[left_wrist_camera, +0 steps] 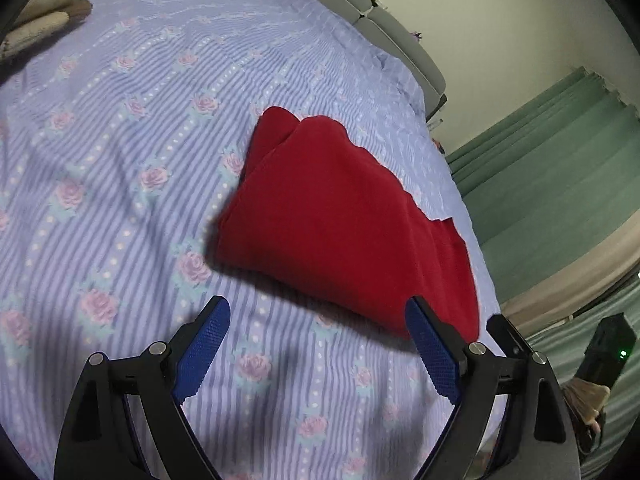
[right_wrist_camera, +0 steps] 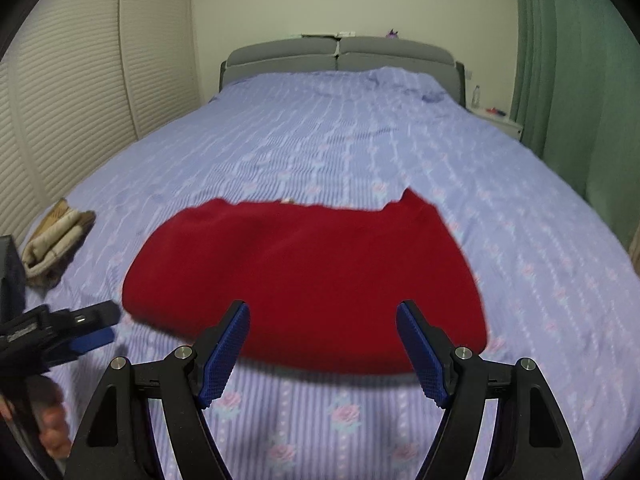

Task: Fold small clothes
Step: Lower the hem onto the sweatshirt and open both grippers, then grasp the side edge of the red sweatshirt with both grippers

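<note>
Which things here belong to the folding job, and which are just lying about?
Job:
- red garment, folded flat on the bedspread
- left tool, open
- right tool, open

Lying about:
- beige cloth pile
- bottle on nightstand

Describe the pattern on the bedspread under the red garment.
The bedspread is lavender with thin stripes, dotted lines and pink roses; clearest in the left wrist view.

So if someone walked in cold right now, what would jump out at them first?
The red garment, folded flat on the lilac rose-print bedspread, dominates both views. Next, the blue pads of the right hand-held gripper stand open and empty just short of its near edge, and the left hand-held gripper is open too. A small folded beige pile sits at the bed's left edge.
</note>
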`<state>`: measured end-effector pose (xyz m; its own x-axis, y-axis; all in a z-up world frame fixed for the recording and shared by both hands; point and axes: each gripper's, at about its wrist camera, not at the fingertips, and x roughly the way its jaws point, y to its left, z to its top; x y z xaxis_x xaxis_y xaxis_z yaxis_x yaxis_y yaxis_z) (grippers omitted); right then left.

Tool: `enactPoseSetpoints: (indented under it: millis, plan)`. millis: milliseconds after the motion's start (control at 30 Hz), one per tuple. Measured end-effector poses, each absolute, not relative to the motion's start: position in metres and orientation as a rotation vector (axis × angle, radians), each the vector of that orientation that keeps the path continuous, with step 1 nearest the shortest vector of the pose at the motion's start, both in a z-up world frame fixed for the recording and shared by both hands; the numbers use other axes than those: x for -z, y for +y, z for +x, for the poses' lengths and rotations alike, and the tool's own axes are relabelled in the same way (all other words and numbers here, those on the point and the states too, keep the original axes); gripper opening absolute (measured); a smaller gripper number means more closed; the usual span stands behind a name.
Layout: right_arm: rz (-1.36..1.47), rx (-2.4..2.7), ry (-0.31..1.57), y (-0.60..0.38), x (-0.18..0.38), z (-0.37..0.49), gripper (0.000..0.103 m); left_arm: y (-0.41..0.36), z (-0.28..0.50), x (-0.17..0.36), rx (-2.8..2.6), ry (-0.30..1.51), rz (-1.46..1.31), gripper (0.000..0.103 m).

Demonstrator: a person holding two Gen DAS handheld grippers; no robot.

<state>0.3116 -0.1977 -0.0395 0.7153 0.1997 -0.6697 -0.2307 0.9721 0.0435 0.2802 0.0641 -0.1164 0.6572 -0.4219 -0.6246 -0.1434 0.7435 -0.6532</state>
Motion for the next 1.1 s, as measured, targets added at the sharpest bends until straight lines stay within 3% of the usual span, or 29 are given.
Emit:
enactPoseSetpoints:
  millis: [567,967,1033,1100]
  plan:
    - [0.081,-0.308,0.823,-0.18,0.068,0.353,0.068,0.108,0.338,0.158,0.341,0.747,-0.911,0.09]
    - [0.062,-0.333,0.832,-0.144,0.072,0.384,0.06,0.115,0.425,0.156,0.667,0.895,-0.812,0.089]
    - [0.074,-0.327,0.835,-0.142,0.072,0.39,0.054,0.112,0.427,0.151,0.67,0.912,-0.764,0.082]
    - [0.09,-0.33,0.842,-0.141,0.074,0.394,0.049,0.109,0.424,0.146,0.635,0.934,-0.693,0.061]
